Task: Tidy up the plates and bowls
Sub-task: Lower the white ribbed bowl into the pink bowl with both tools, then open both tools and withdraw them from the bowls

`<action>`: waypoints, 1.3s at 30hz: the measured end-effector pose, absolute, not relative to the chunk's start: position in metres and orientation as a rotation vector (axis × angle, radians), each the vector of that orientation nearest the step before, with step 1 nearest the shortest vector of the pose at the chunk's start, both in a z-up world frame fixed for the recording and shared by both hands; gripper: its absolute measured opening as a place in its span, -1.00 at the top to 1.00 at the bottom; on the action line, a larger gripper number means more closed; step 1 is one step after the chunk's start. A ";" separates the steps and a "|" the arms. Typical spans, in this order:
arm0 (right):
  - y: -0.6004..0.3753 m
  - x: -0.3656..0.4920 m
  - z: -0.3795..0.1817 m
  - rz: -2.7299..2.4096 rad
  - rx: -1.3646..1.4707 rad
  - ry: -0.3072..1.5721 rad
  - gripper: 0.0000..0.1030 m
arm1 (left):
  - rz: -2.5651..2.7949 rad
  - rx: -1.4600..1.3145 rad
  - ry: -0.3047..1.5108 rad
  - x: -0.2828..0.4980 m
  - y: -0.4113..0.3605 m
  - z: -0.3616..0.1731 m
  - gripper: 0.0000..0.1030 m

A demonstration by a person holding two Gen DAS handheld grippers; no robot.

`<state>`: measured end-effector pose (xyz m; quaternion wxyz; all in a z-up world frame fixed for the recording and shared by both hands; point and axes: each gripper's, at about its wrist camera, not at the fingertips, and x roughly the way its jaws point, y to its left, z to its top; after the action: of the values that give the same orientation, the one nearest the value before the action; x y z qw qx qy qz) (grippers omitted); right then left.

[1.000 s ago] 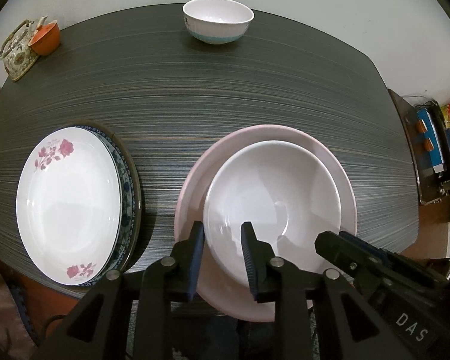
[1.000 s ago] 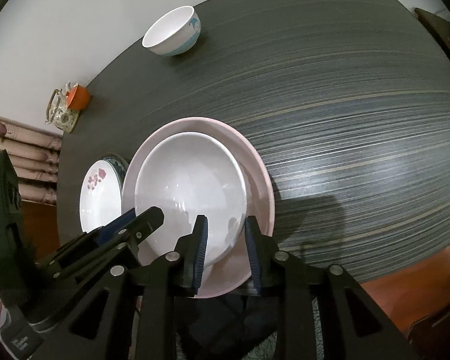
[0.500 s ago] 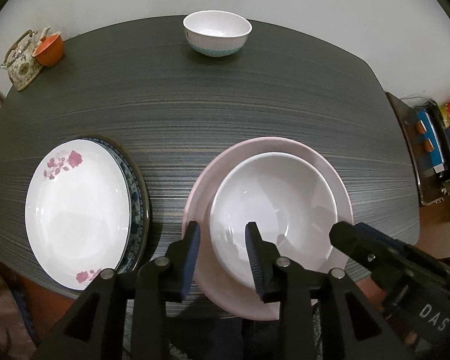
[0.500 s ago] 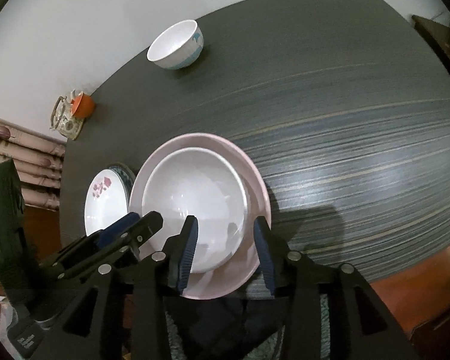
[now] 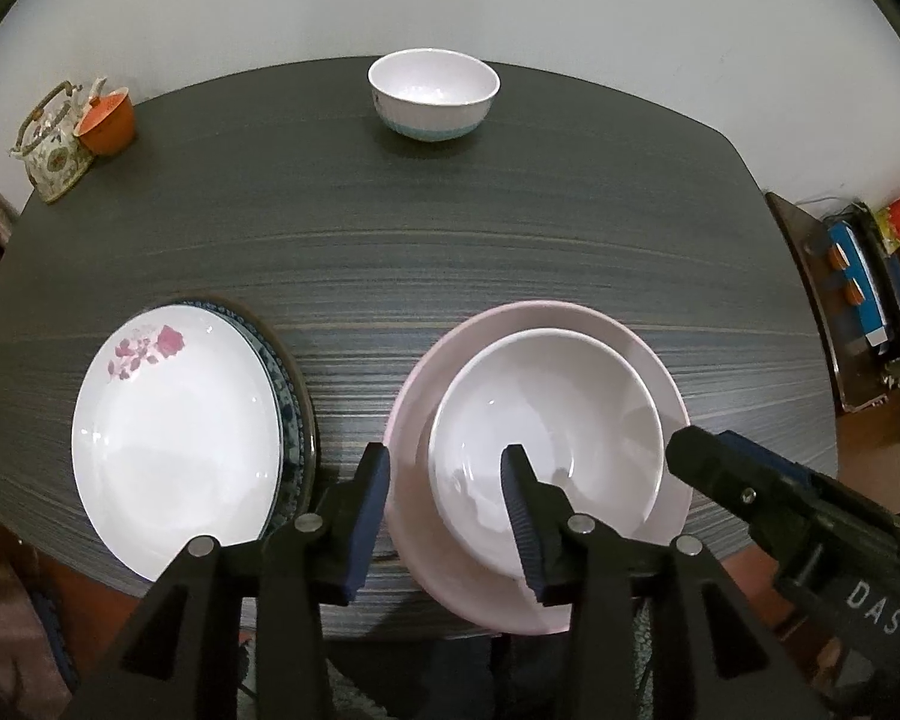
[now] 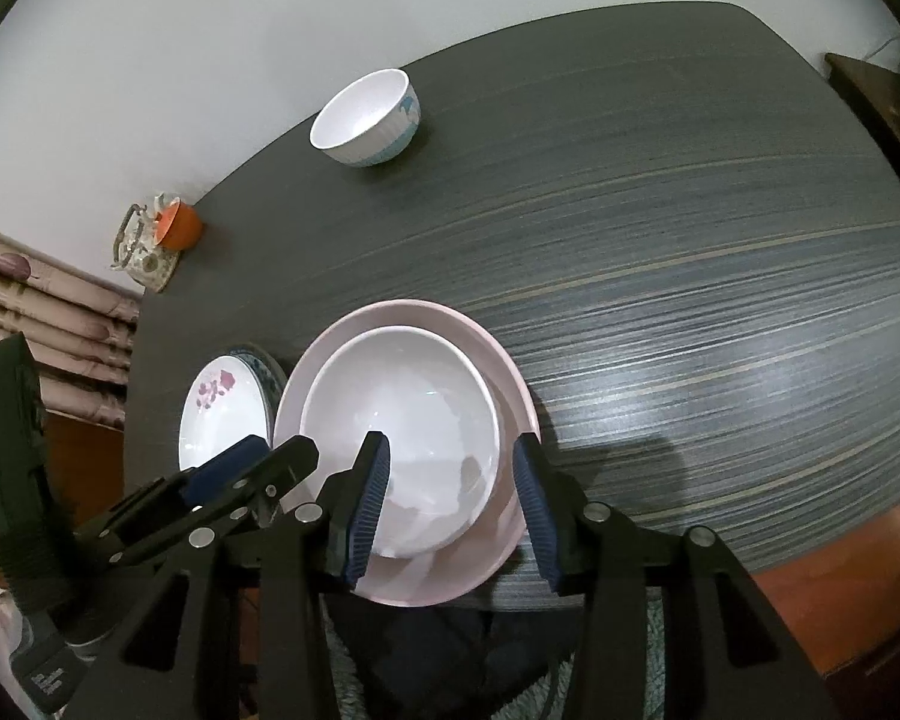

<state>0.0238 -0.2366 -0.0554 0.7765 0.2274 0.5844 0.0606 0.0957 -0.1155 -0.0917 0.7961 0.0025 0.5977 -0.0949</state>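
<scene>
A white bowl [image 5: 546, 420] sits in a pink plate [image 5: 666, 390] at the table's near edge; both also show in the right wrist view, the bowl [image 6: 402, 420] and the plate [image 6: 510, 384]. A rose-patterned white plate [image 5: 174, 444] lies on a blue-rimmed plate [image 5: 294, 414] at the left. A small white and blue bowl [image 5: 433, 93] stands at the far edge. My left gripper [image 5: 447, 516] is open and empty above the pink plate's near left rim. My right gripper [image 6: 450, 504] is open and empty above the bowl's near rim.
A patterned teapot [image 5: 51, 144] and an orange cup [image 5: 108, 120] stand at the far left corner of the dark table [image 5: 450, 240]. A wooden shelf with clutter [image 5: 858, 294] is off the right side. The white wall is behind.
Both grippers have opened wide and drawn back and up from the white bowl's rim. The bowl stays in the pink plate.
</scene>
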 end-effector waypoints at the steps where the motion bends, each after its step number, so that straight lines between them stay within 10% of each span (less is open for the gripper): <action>1: -0.237 0.024 -0.054 0.131 0.488 1.259 0.20 | -0.203 0.005 1.280 0.097 -0.116 -0.091 0.22; 39: -0.276 0.095 -0.073 0.186 0.475 1.217 0.19 | -0.050 0.026 1.237 0.196 -0.079 -0.108 0.21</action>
<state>0.0948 -0.2764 -0.0732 0.7900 0.2207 0.5654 0.0865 0.1961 -0.0788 -0.1082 0.8145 0.0122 0.5796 -0.0233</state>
